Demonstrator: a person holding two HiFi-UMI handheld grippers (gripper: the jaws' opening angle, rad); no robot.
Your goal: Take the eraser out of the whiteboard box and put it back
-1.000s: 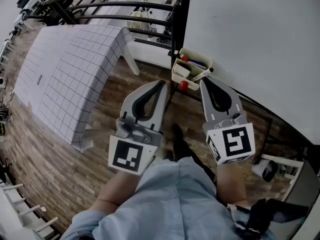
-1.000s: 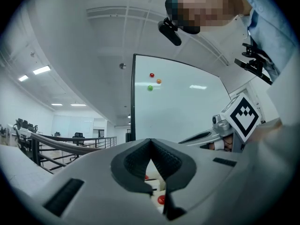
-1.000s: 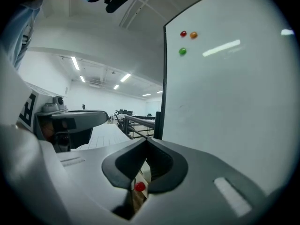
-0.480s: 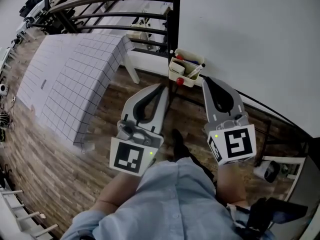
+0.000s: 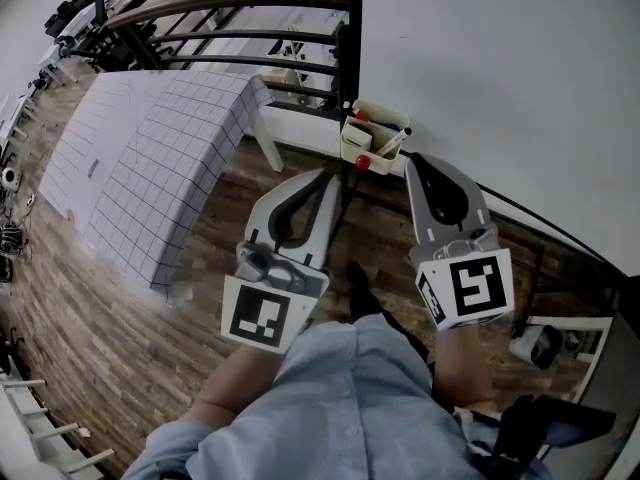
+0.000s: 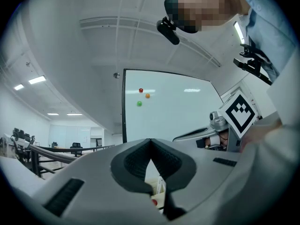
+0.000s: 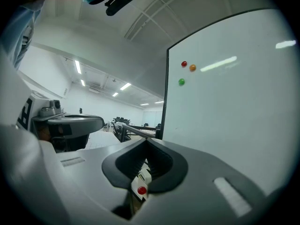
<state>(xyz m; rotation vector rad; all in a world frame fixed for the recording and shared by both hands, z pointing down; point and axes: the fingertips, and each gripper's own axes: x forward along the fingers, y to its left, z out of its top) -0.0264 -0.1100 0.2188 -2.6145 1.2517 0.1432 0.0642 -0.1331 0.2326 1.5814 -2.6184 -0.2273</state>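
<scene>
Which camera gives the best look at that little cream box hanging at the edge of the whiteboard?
The head view: it looks down on the whole box, open top and what look like markers inside. The left gripper view and the right gripper view each catch only a cream sliver of it.

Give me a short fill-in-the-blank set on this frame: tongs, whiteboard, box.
1. The left tongs and right tongs are both ___, with nothing held.
2. Below the red magnet and orange magnet on the whiteboard sits a ___ one.
3. The round magnet on the whiteboard box is ___.
Missing words: shut; green; red.
</scene>
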